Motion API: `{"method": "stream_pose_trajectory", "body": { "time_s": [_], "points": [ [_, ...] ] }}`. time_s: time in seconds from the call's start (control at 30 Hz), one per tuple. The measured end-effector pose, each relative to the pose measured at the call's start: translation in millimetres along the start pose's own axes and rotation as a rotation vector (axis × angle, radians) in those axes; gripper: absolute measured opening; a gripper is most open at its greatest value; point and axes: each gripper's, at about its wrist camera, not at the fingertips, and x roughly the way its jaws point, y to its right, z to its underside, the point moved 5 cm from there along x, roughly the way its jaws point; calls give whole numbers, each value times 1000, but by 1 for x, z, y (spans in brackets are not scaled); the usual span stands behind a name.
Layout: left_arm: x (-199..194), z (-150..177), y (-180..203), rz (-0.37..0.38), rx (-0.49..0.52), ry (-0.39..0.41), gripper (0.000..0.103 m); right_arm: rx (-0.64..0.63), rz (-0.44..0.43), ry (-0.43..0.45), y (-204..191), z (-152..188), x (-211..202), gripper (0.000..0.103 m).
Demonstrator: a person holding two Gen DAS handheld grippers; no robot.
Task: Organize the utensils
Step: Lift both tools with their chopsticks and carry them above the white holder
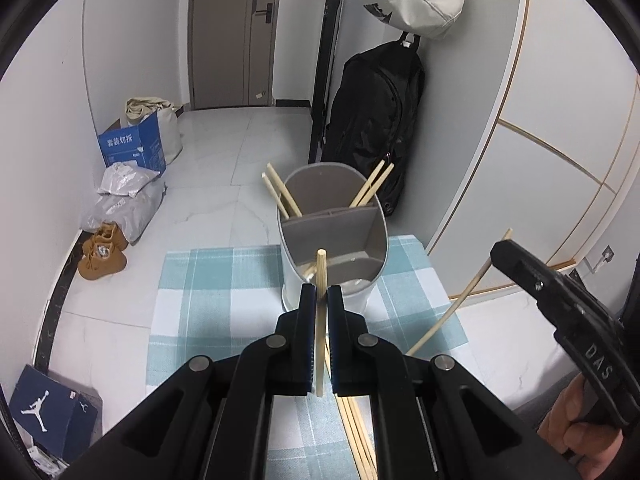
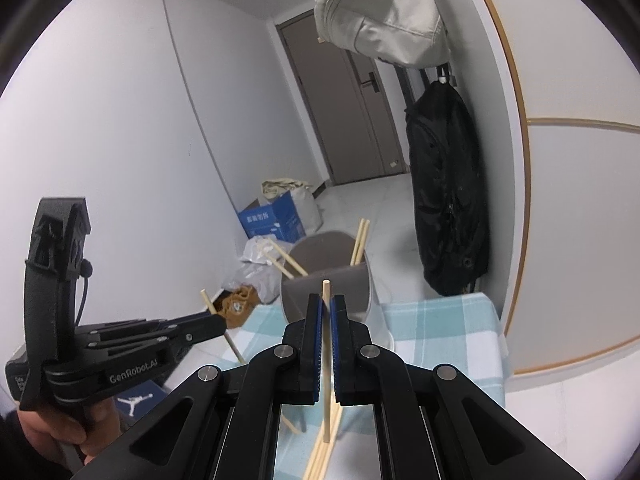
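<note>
Chopstick (image 1: 320, 320) pinched upright, holder (image 1: 332, 236) rim near

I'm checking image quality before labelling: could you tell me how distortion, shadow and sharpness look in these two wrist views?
Left wrist view: strong fisheye bowing of walls and a dark corner vignette; the left gripper casts a soft shadow on the checked cloth; its chopstick is sharp. Right wrist view: the same bowing; the right gripper and utensil holder are sharp, with even indoor light.
</note>
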Motion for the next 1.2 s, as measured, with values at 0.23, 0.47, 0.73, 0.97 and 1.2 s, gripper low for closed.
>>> {"method": "stream_pose_trajectory", "body": {
  "time_s": [0.23,0.47,0.73,0.97,1.2],
  "points": [
    [-11,-27,1,11,6,24,2,23,-9,30,0,-30,-3,4],
    [-18,-65,6,23,11,38,2,25,-3,65,2,-68,-1,4],
    [-18,-109,4,27,8,72,2,41,-10,109,7,-115,8,4],
    [-9,-137,5,23,19,83,2,46,-13,124,12,-146,32,4],
    [12,-155,2,34,9,78,2,44,-11,115,20,-162,61,4]
  ]
}}
